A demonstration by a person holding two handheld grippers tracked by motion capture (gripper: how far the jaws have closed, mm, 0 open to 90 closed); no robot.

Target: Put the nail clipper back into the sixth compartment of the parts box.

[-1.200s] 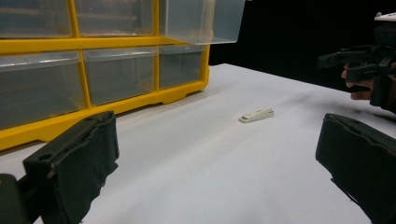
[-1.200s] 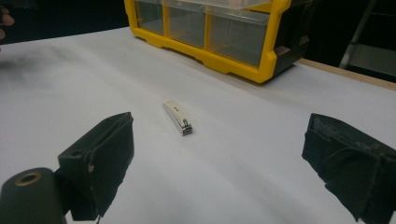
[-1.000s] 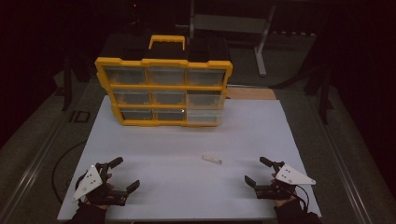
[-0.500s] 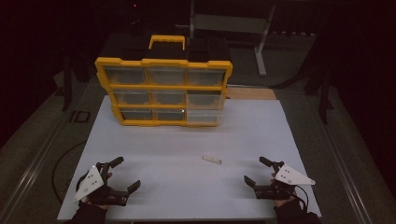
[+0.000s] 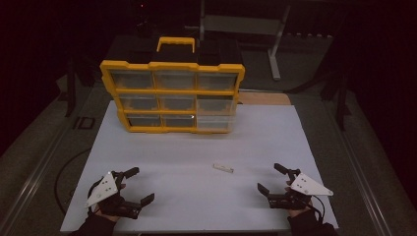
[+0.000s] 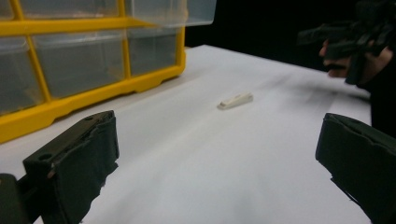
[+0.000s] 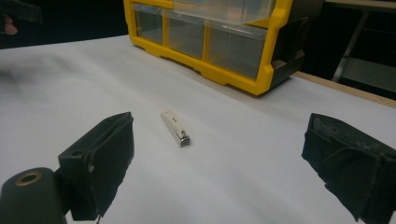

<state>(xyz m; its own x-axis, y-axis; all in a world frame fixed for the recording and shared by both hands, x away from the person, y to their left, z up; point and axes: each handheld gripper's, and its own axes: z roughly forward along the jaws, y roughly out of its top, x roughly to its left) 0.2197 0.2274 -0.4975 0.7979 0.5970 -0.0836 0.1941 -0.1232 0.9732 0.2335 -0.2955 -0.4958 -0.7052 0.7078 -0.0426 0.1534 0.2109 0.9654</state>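
A small white nail clipper [image 5: 223,168] lies flat on the white board [image 5: 196,147], between my two grippers and slightly right of centre. My left gripper [image 5: 142,184] rests near the front left edge, open and holding nothing. My right gripper [image 5: 268,177] sits near the front right edge, also open and holding nothing. In the left gripper view the clipper [image 6: 236,100] lies well ahead of the wide-apart jaws [image 6: 219,149]. In the right gripper view the clipper [image 7: 175,127] lies just beyond the left jaw, ahead of the gripper [image 7: 217,154].
A yellow organiser [image 5: 169,92] with clear drawers and a handle stands upright at the back of the board. One right-hand drawer [image 7: 224,9] sticks out a little. A wooden strip [image 5: 265,98] shows behind it, and a metal stand [image 5: 275,44] farther back. Dark floor surrounds the board.
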